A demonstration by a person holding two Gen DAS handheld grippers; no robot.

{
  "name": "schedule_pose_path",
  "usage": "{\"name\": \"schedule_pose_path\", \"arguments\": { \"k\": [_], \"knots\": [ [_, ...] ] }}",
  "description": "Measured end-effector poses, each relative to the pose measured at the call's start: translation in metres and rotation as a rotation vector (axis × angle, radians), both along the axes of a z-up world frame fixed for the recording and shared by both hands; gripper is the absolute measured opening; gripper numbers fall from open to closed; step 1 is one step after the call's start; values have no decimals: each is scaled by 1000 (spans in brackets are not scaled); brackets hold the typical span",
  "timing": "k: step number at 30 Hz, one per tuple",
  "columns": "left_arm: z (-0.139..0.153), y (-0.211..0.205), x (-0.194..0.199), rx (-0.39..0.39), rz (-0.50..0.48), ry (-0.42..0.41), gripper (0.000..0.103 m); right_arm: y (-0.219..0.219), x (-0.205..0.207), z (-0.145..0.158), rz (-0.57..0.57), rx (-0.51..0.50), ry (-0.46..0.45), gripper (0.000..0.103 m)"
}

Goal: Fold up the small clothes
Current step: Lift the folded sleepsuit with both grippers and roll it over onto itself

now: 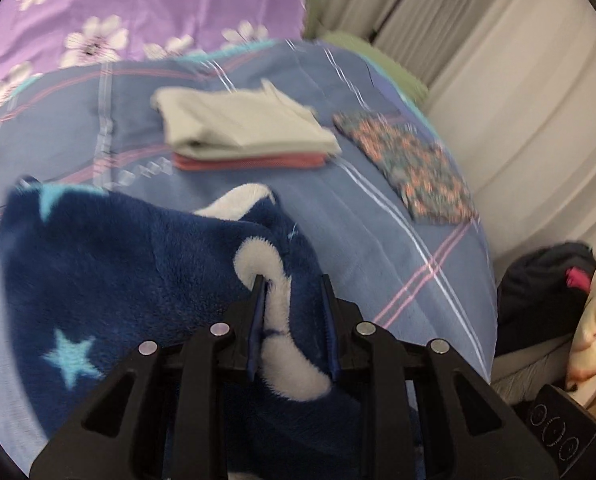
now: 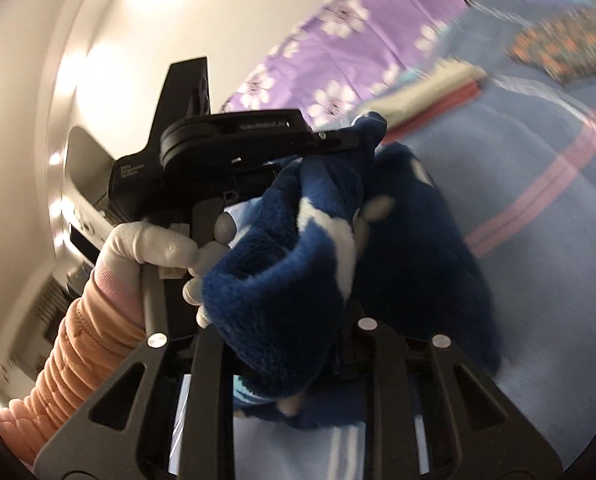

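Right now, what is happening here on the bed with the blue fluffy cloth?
A person is folding small clothes on a bed, holding a gripper in each hand. The left gripper has its fingers closed on the blue fleece garment, which has stars and white patches. The right gripper also grips a bunch of the same garment, above the blue checked bedsheet. Behind it, a folded stack and a flowered cloth already lie flat on the sheet.
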State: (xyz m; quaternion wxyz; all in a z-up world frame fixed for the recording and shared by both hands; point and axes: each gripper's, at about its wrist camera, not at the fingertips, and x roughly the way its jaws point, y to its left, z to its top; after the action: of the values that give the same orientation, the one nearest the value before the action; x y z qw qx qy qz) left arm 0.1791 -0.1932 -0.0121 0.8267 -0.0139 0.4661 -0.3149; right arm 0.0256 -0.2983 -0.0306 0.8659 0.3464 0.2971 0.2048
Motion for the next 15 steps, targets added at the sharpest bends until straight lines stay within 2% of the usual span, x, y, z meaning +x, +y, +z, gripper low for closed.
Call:
{"name": "schedule_pose_path", "arguments": {
  "k": [2, 5, 8, 9, 10, 12, 13, 15],
  "knots": [
    [-10, -8, 1, 6, -13, 11, 29, -10, -2, -18, 2, 38, 43, 22],
    [-15, -15, -2, -26, -38, 9, 30, -24, -2, -45, 11, 139, 96, 23],
    [1, -11, -12, -75, -69, -7, 33, -28, -6, -52, 26, 163, 85, 24],
    [13, -5, -19, -76, -84, -49, 34, -28, -7, -50, 25, 153, 78, 24],
    [24, 0, -27, -50, -94, -113, 40, -28, -9, -49, 24, 142, 73, 24],
    [42, 12, -49, 76, -114, -314, 48, -30, -10, -51, 29, 151, 72, 24],
    [46, 21, -56, 135, -114, -383, 48, -32, -8, -52, 30, 157, 73, 24],
    [43, 43, -58, 198, -88, -402, 48, -36, -8, -54, 33, 159, 70, 24]
  ]
}}
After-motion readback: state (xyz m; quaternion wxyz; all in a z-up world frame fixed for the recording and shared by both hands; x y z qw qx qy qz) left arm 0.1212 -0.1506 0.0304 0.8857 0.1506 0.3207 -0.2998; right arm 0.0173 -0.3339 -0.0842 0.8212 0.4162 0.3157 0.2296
